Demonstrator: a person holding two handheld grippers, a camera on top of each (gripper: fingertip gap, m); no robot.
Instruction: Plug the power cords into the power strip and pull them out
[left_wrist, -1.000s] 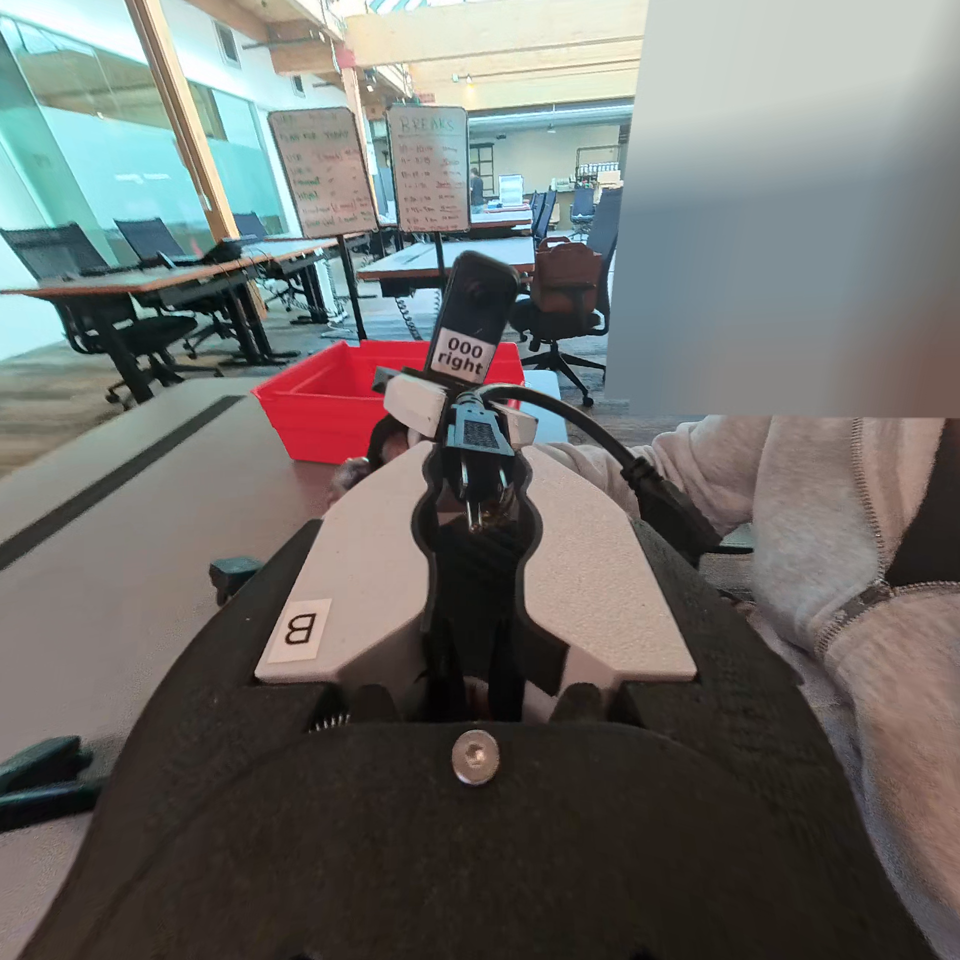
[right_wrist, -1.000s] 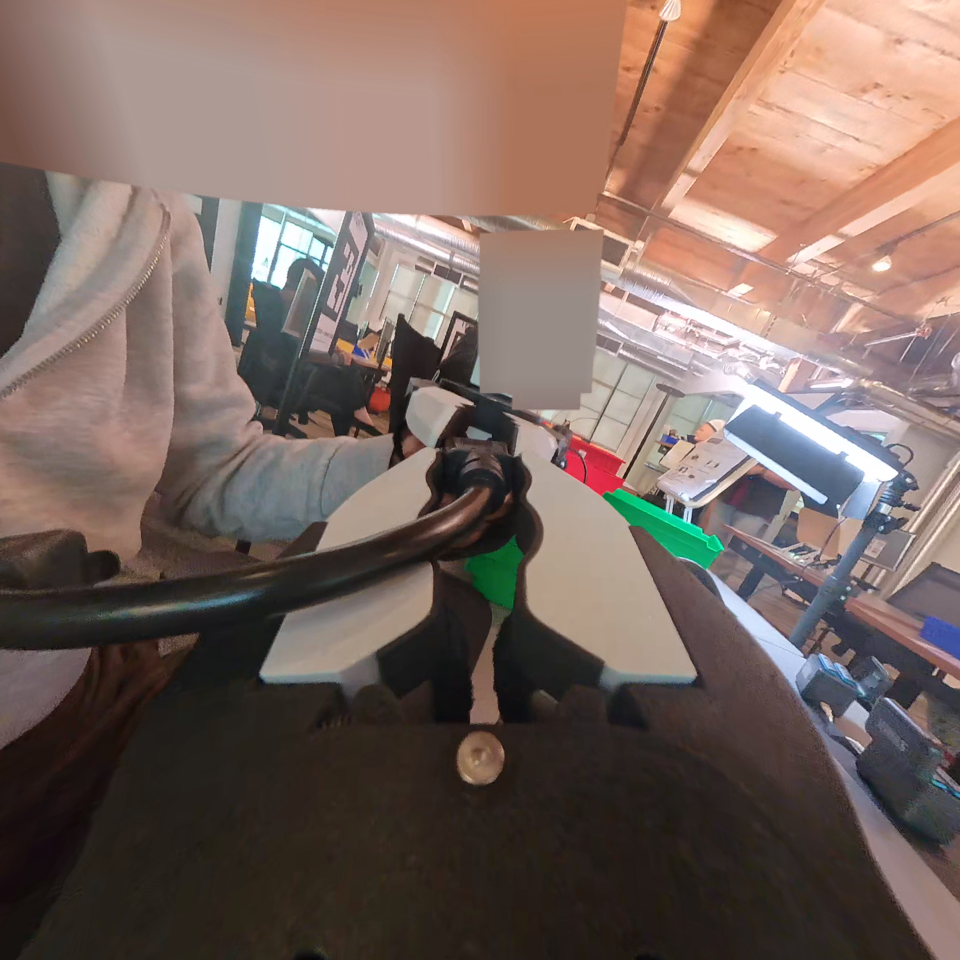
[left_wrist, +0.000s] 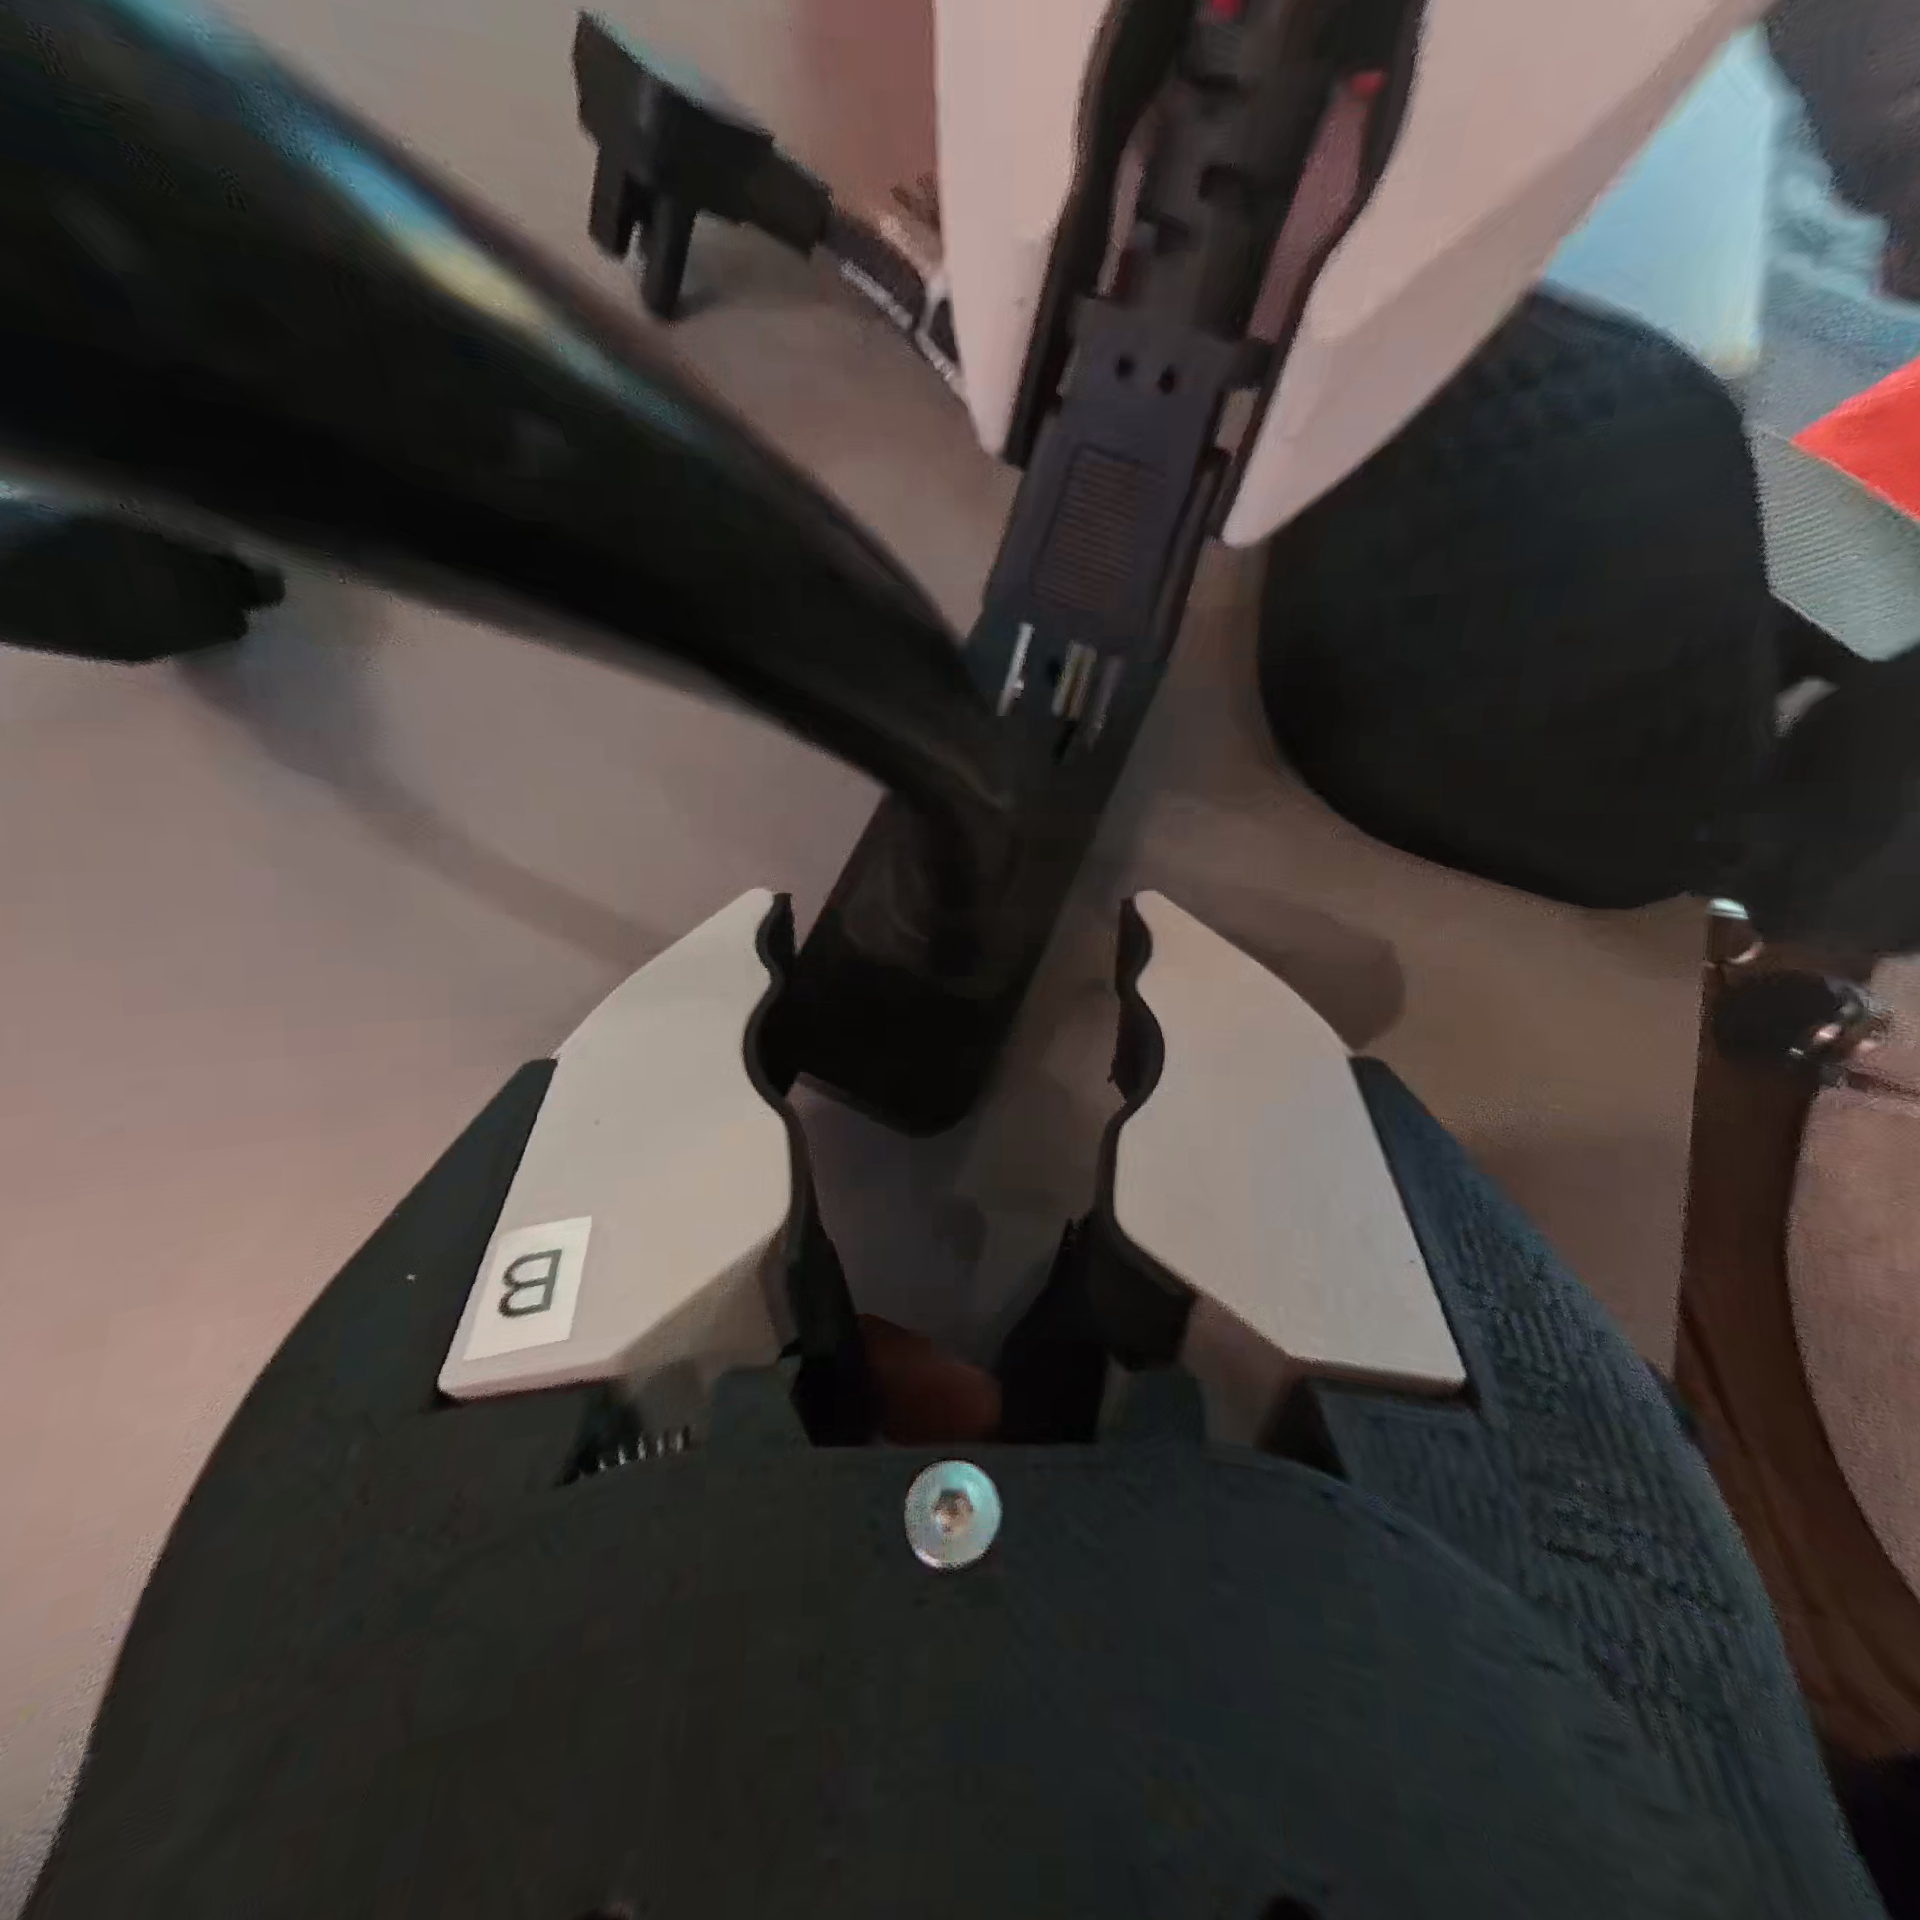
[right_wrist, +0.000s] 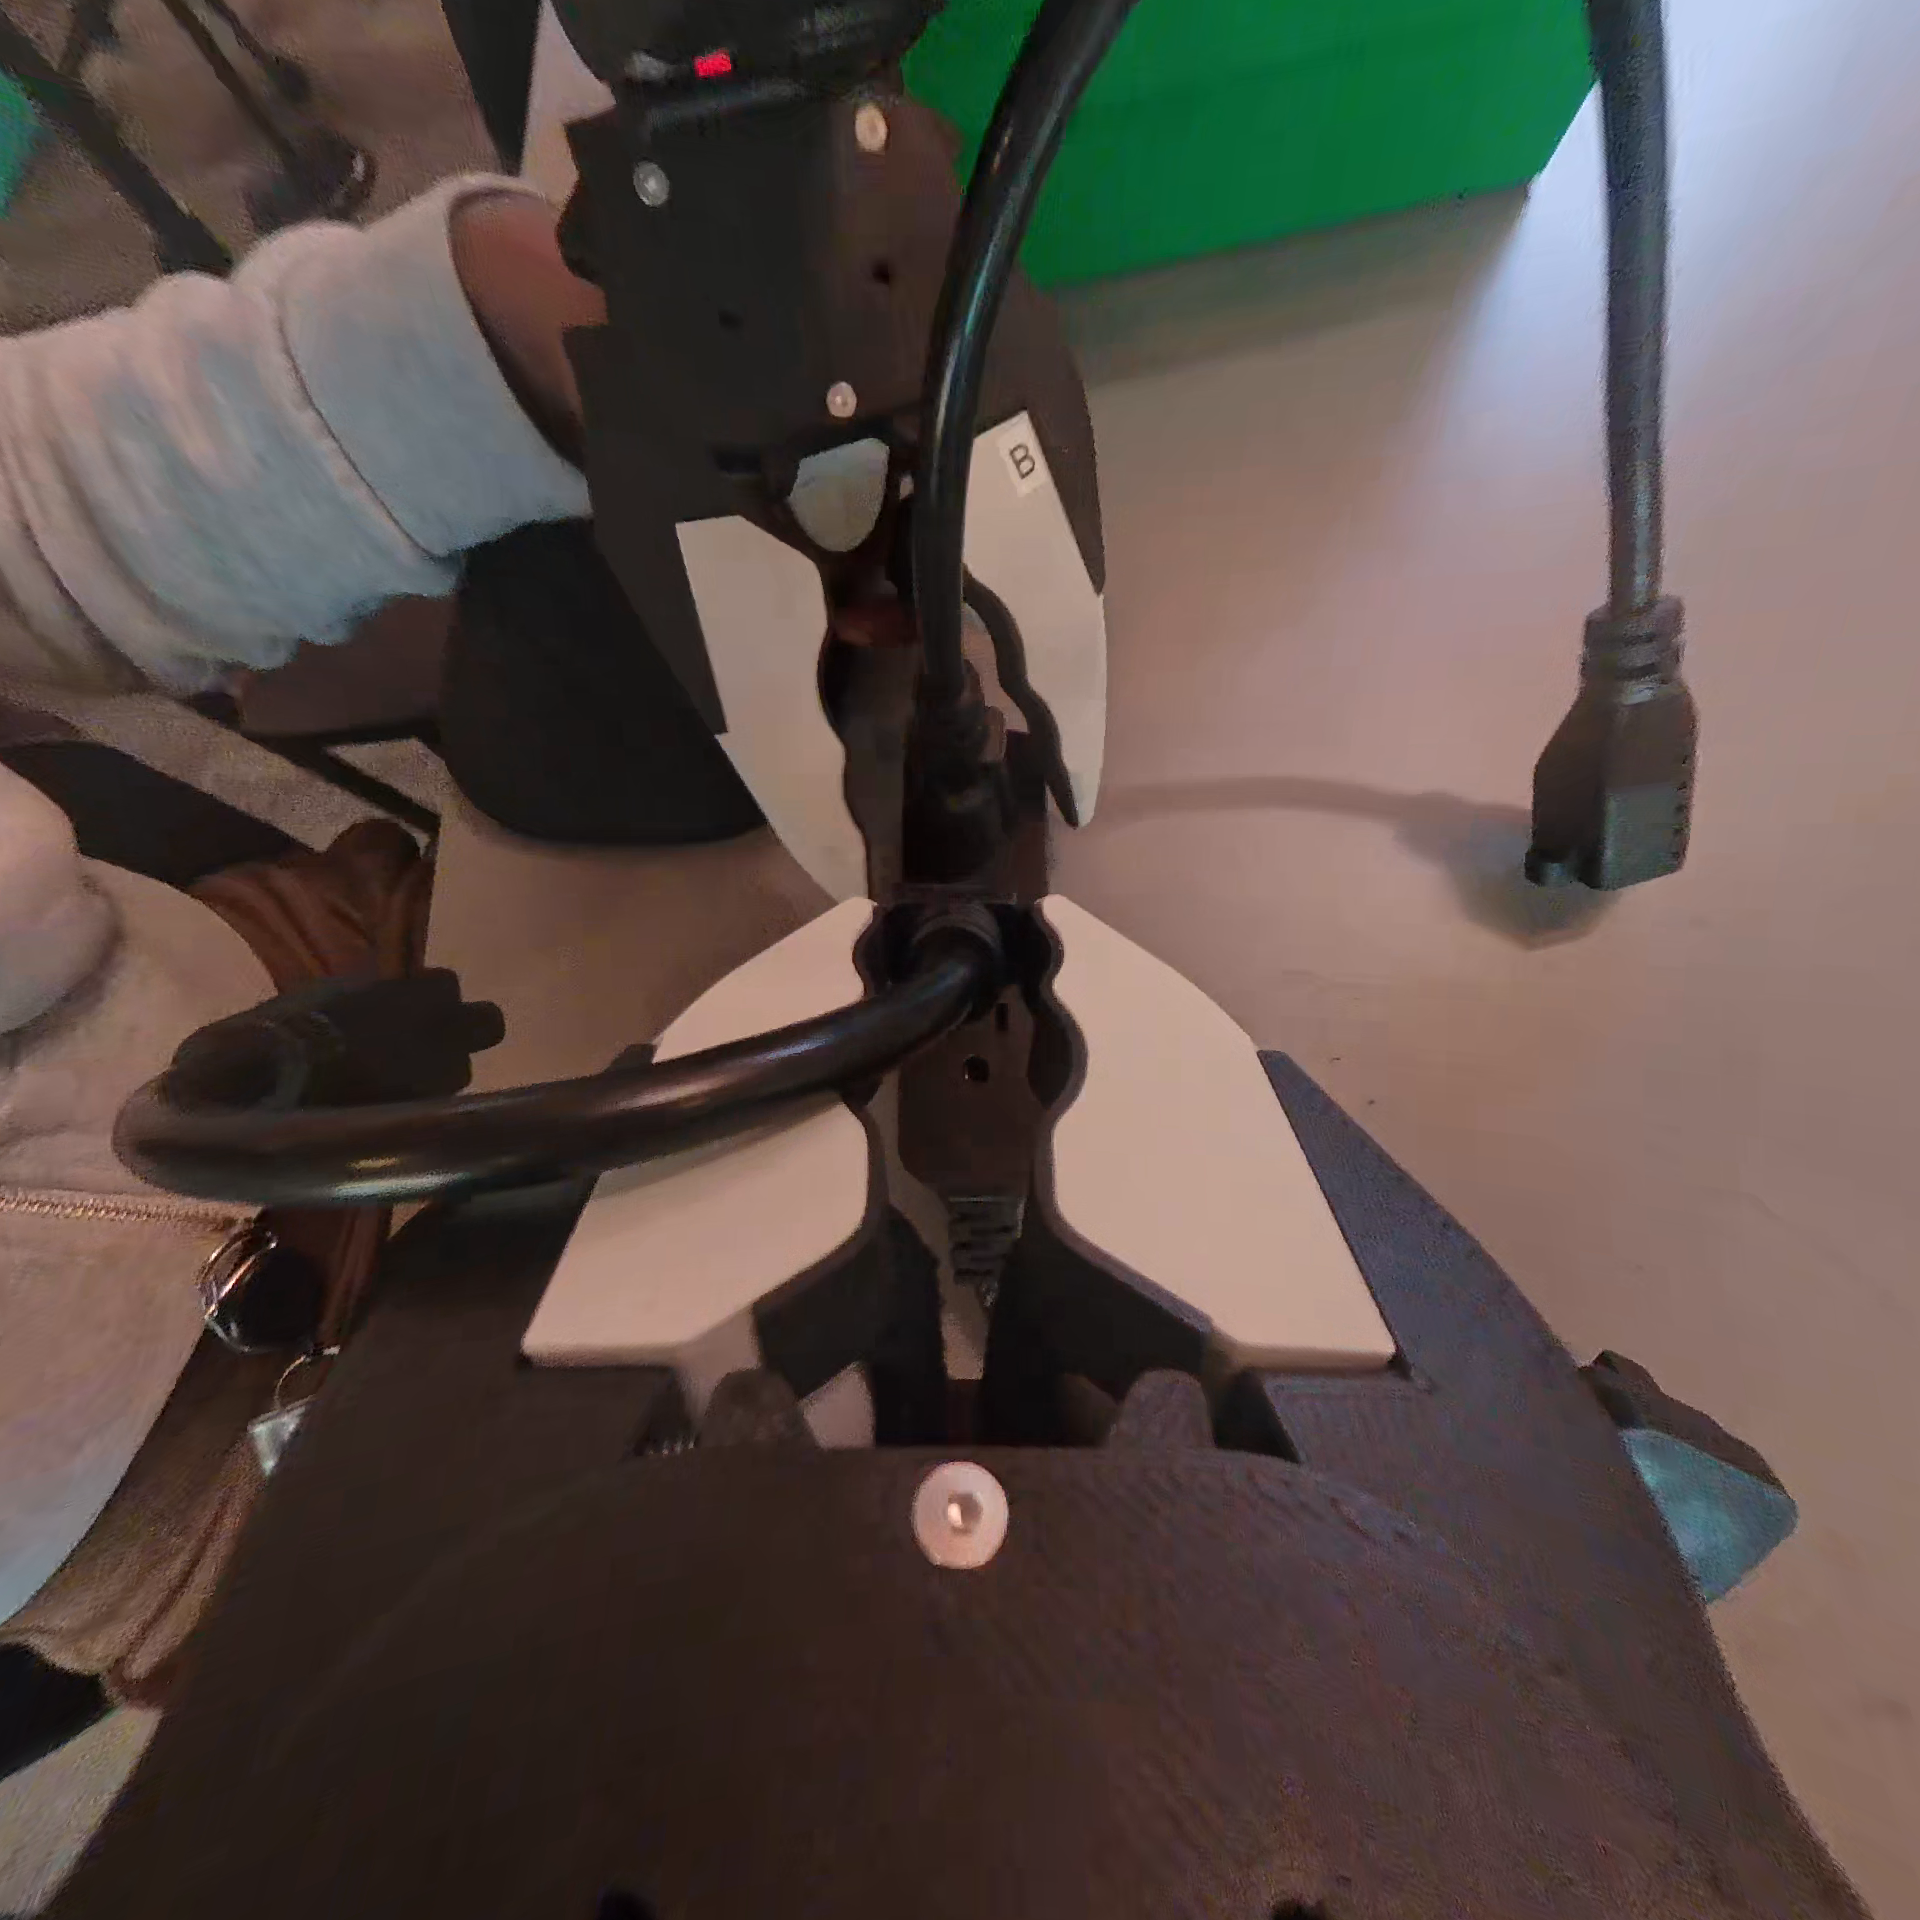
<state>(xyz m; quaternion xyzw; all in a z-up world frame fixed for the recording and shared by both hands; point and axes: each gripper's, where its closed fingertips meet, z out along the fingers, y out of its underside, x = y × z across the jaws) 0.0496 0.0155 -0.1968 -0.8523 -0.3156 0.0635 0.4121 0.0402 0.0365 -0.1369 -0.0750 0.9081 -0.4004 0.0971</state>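
Left gripper (left_wrist: 951, 966) released, fingers spread around the near end of the black power strip (left_wrist: 1081, 582), left finger touching it. Right gripper (right_wrist: 956, 966) clenched on a black power cord (right_wrist: 582, 1117) at its plug, right over the strip; cord loops off to its left. Second cord's plug (right_wrist: 1616, 779) rests on the desk (right_wrist: 1558, 1091) well to the right. Green bin (right_wrist: 1247, 135) beyond.
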